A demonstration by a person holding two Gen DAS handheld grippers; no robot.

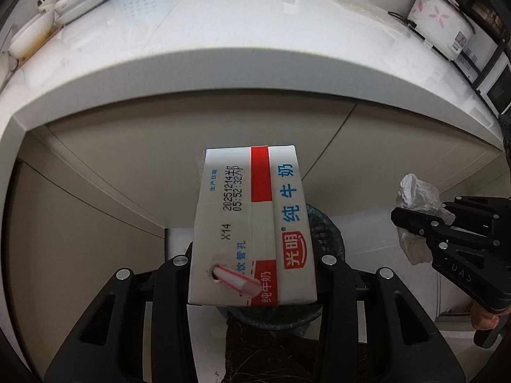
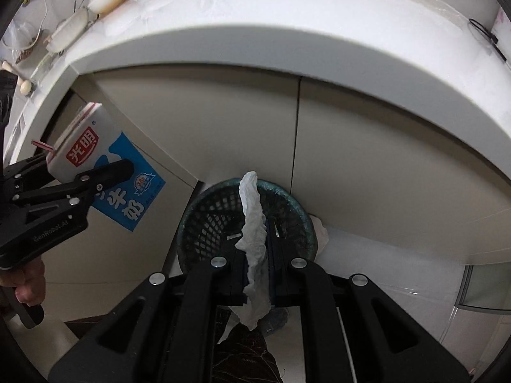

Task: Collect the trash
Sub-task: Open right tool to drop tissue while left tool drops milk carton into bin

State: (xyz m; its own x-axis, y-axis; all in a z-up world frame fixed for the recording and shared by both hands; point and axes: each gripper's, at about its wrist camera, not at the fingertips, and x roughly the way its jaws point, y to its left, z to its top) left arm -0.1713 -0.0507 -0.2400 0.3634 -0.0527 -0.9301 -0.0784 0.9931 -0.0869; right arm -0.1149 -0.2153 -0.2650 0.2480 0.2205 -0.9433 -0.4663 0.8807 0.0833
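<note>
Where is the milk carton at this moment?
The milk carton is clamped in the left gripper, held in front of the counter's cabinet doors and above the mesh trash basket; the right wrist view shows it at the left.

Two fisheye cameras, one on each handheld gripper, look steeply down along their fingers beside a white counter (image 1: pixel 255 63). The left view sits close behind a milk carton (image 1: pixel 252 229) that fills its centre, the bin (image 1: pixel 325 236) mostly hidden beneath. The right view looks past a tissue (image 2: pixel 255 249) into the same bin (image 2: pixel 207 223). Each camera catches the other gripper at its frame edge, and both share the counter's edge and cabinet doors.
</note>
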